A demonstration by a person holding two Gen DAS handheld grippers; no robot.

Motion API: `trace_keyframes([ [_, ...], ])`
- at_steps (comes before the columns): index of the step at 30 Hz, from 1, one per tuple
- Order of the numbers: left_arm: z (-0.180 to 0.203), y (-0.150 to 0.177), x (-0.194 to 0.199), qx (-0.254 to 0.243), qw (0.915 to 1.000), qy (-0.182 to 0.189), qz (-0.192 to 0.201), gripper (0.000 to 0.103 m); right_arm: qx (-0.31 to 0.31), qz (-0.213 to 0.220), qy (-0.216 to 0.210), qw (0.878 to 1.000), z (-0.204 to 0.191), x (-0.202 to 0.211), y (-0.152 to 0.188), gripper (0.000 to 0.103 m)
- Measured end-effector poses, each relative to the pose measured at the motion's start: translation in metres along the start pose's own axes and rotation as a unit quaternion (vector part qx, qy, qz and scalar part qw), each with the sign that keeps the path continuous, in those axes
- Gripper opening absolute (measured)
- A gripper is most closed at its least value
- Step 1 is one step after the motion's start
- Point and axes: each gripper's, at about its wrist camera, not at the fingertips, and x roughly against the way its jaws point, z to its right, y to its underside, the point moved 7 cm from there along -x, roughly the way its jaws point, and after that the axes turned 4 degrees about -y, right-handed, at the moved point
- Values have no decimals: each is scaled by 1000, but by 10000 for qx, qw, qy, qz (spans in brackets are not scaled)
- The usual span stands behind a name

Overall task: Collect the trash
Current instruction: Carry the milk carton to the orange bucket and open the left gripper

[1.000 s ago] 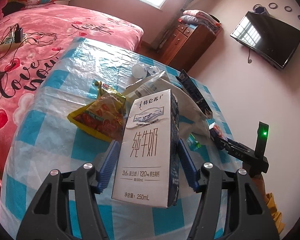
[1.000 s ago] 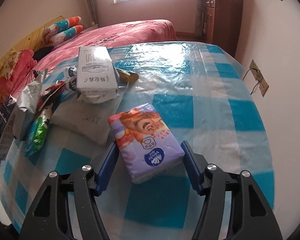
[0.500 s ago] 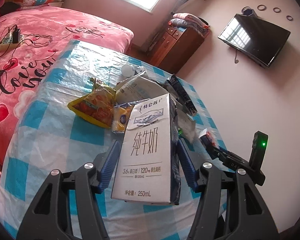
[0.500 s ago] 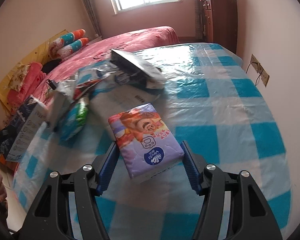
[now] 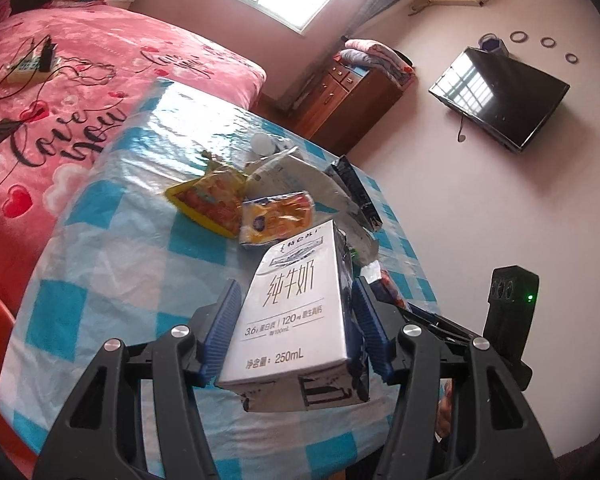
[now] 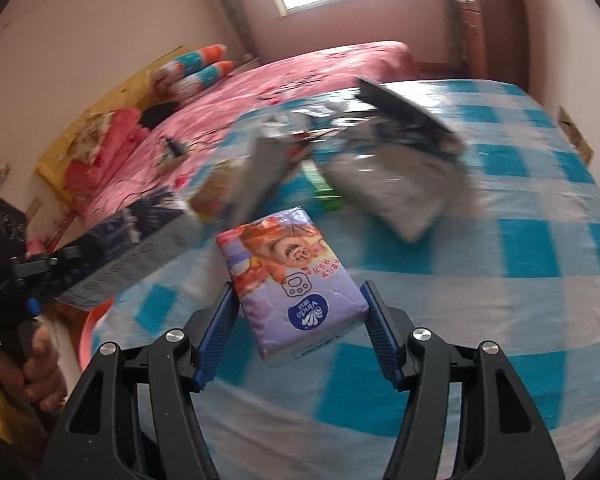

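White milk carton (image 5: 296, 312) clamped in left gripper (image 5: 296, 332); tissue pack (image 6: 292, 284) clamped in right gripper (image 6: 300, 332); wrappers (image 5: 220, 200) left on table (image 5: 100, 280).

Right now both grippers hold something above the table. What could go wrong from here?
1. The milk carton in the left gripper is crushed at its base; leftover milk might drip on the tablecloth.
2. The tissue pack in the right gripper is soft and sits tilted between the pads, so it may slip out.
3. The two grippers are close; they could bump.
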Motion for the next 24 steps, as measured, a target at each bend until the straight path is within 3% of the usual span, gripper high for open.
trace_keyframes([
  [5,-26,3,29,143,9995,-178,207,58,308,-230,-401,9985,-52,-18,0,63],
  [13,-109,20,93,580,9915,-1051,506,58,1153,-800,-1276,9818,-168,-66,13,63],
  [21,-200,53,138,1059,9677,-2223,549,58,2017,-1282,-1901,9522,-271,-121,32,63],
  [24,-236,68,147,1293,9529,-2702,480,59,2266,-1471,-2032,9411,-300,-145,49,67],
])
